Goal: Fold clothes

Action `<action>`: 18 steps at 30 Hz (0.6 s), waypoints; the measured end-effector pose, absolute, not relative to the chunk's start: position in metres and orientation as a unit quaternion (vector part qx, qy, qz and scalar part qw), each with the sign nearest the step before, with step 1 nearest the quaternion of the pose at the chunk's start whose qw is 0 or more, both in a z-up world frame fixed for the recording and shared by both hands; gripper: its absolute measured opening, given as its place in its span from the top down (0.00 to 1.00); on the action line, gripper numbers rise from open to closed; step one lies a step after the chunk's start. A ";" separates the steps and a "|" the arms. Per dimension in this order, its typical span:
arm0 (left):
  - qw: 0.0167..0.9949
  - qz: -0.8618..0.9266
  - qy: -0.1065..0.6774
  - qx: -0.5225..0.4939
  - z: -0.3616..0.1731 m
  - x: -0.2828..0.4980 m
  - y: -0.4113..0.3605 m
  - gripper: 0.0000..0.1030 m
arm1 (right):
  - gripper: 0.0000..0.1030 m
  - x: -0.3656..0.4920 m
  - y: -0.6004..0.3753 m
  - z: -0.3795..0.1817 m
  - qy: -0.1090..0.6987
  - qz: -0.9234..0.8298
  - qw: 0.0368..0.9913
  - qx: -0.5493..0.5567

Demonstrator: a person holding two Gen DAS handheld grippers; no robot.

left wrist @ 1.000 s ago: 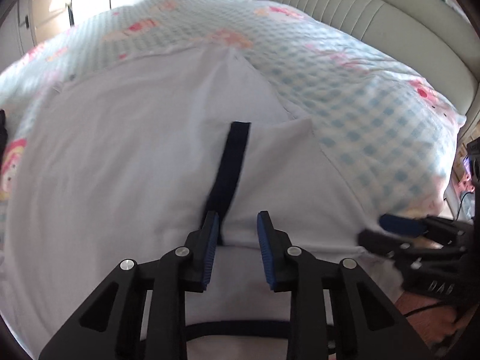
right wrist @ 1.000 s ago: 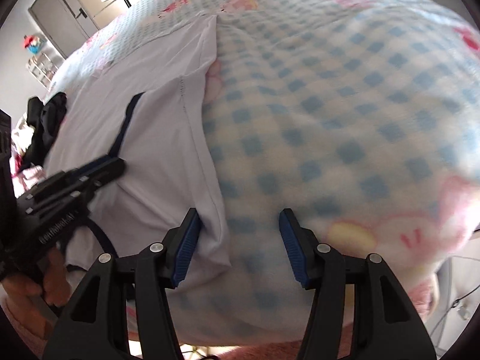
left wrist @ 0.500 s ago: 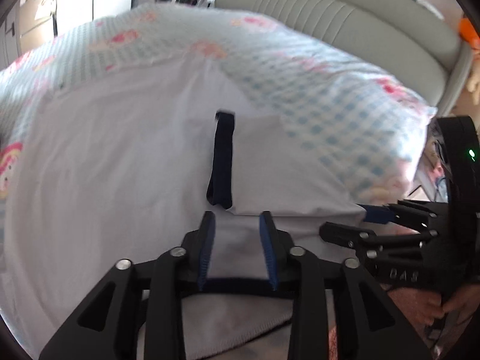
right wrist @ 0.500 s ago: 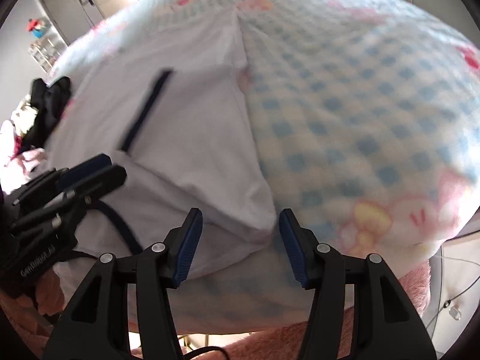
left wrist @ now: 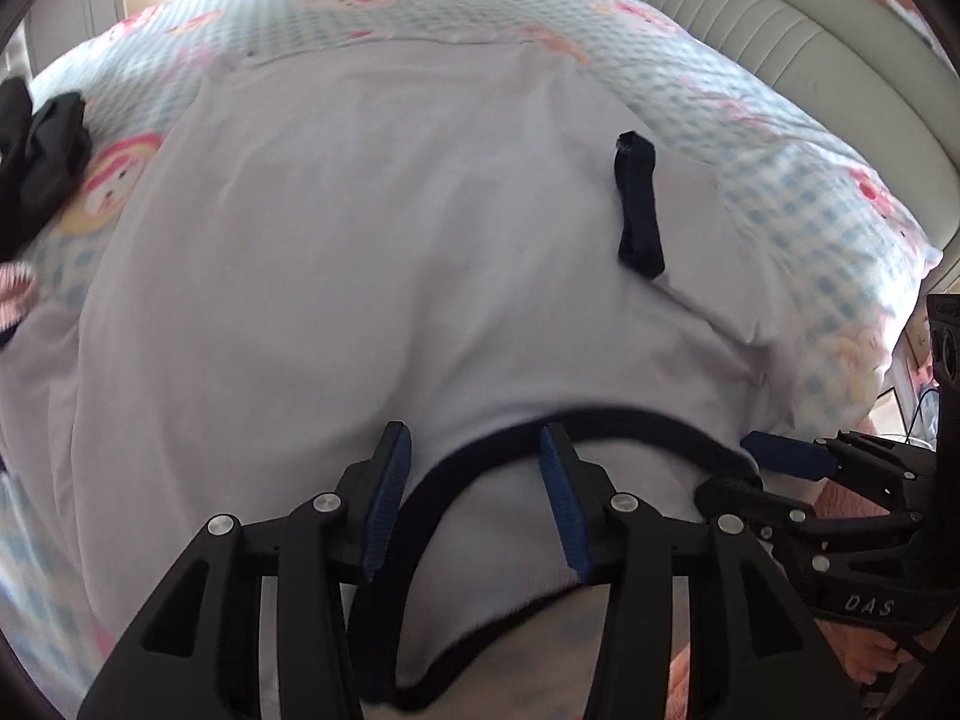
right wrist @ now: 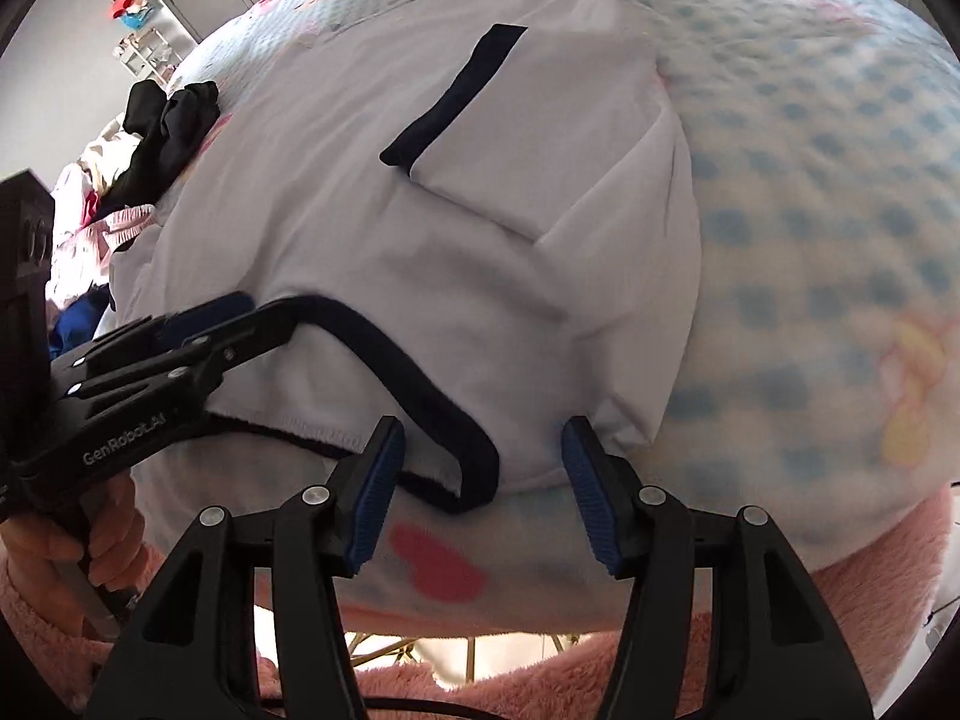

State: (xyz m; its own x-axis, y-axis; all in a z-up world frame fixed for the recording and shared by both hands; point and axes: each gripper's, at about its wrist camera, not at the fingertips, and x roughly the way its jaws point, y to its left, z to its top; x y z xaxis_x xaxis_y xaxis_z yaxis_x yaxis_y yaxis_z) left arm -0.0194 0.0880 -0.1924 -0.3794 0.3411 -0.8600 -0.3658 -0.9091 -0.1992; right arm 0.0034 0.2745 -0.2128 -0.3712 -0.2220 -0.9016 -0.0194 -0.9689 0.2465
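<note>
A white T-shirt (left wrist: 360,240) with navy trim lies spread on the checked bed cover (right wrist: 810,180). One sleeve is folded onto the body, its navy cuff (left wrist: 639,210) (right wrist: 450,102) pointing up the bed. My left gripper (left wrist: 474,450) stands open over the near edge, and the navy collar (left wrist: 600,420) runs between its jaws without being pressed. My right gripper (right wrist: 483,438) is open with its jaws opening; the collar's right end (right wrist: 474,456) and the shoulder fabric lie between them. Each gripper shows in the other's view, the right gripper (left wrist: 780,462) and the left gripper (right wrist: 198,324).
A black garment (left wrist: 42,144) (right wrist: 168,126) lies bunched at the far left of the bed beside other clothes. A padded beige headboard (left wrist: 780,30) runs along the right. A hand (right wrist: 36,540) in a pink fluffy sleeve holds the left gripper. The bed's near edge is just below the jaws.
Both grippers have drawn back from the folded sleeve to the collar at the near edge. The left jaws have spread wider. The sleeve stays folded on the shirt.
</note>
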 end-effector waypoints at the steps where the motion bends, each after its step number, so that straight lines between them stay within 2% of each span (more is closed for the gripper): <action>1: 0.216 0.831 0.009 -0.512 -0.191 -0.015 0.085 0.56 | 0.45 0.007 0.277 -0.208 -0.114 -0.823 0.059 0.553; 5: 0.230 0.838 -0.009 -0.495 -0.181 -0.002 0.073 0.56 | 0.45 0.019 0.291 -0.184 -0.133 -0.848 0.044 0.511; 11: 0.216 0.833 -0.005 -0.508 -0.182 -0.014 0.068 0.56 | 0.46 0.020 0.333 -0.193 -0.117 -0.833 -0.066 0.537; 14: 0.229 0.832 -0.007 -0.505 -0.179 -0.013 0.071 0.56 | 0.46 0.035 0.355 -0.194 -0.166 -0.829 -0.053 0.531; 18: 0.265 0.838 -0.006 -0.477 -0.163 -0.015 0.090 0.56 | 0.46 0.039 0.352 -0.183 -0.166 -0.846 -0.057 0.504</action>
